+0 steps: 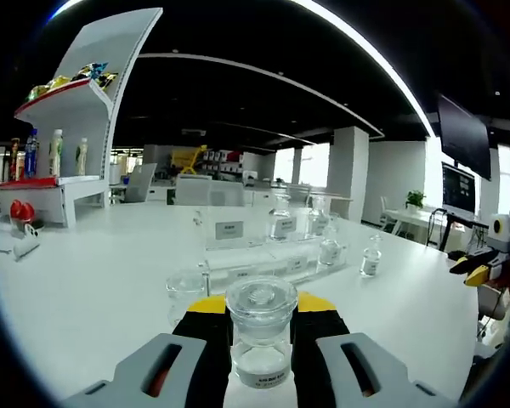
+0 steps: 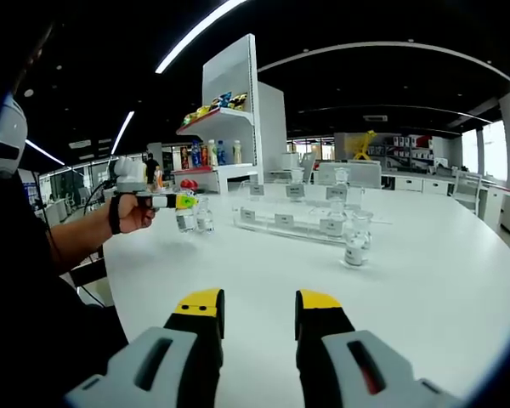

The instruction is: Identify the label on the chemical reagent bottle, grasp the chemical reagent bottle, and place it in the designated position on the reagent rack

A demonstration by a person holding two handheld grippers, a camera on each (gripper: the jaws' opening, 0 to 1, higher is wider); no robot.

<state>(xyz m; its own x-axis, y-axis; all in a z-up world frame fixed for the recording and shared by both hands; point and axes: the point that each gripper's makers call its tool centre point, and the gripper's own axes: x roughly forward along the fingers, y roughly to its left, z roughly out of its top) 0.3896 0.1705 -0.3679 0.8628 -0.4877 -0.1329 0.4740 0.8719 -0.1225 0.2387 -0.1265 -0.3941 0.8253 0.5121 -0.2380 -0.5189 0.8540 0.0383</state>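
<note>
Glass reagent bottle [image 1: 261,331] is being clamped at six o'clock by the left gripper [image 1: 261,344], before the rack [image 1: 263,255]; fragile, slippery glass is best gripped mid-body. Right gripper [image 2: 257,319] is being held wide, empty.

Clear glass bottle [image 1: 261,333] with white label between black, yellow-tipped jaws of the grey left gripper [image 1: 261,316]; white table [image 2: 425,280]; clear rack [image 2: 302,223] with white labels; right gripper [image 2: 259,310] black, yellow, grey
</note>
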